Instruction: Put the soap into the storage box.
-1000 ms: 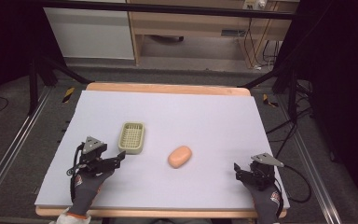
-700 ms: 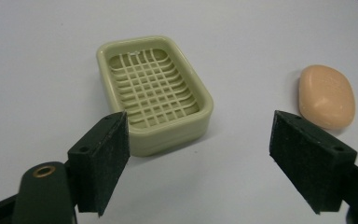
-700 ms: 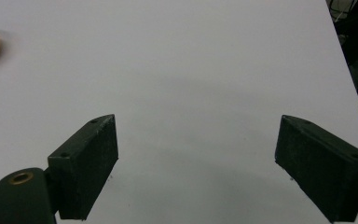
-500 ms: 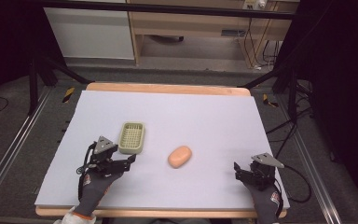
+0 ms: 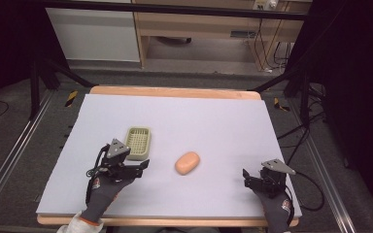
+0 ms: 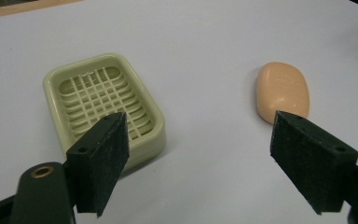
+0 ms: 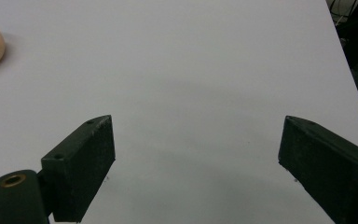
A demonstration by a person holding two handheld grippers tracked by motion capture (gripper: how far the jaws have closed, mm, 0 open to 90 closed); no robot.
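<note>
Nothing is done yet, I judge: my left claw point(image 5: 141, 167) gapes wide near the table's point(image 5: 213, 121) front-left edge, the soap point(image 5: 187, 162) mid-table beside the empty soap dish point(image 5: 138, 142); my right claw point(image 5: 252, 178) idles wide too.

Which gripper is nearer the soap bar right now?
Left. The left gripper sits just beside the soap bar, open toward it; the right gripper is farther off, near the table's right edge.

Only two things stand on the white-covered surface point(image 5: 213, 116): a pale green slotted plastic soap dish point(image 5: 138, 142) and, apart to its right, an oval peach soap bar point(image 5: 187, 162). A bare lane runs between them. The far half and right side lie open.
</note>
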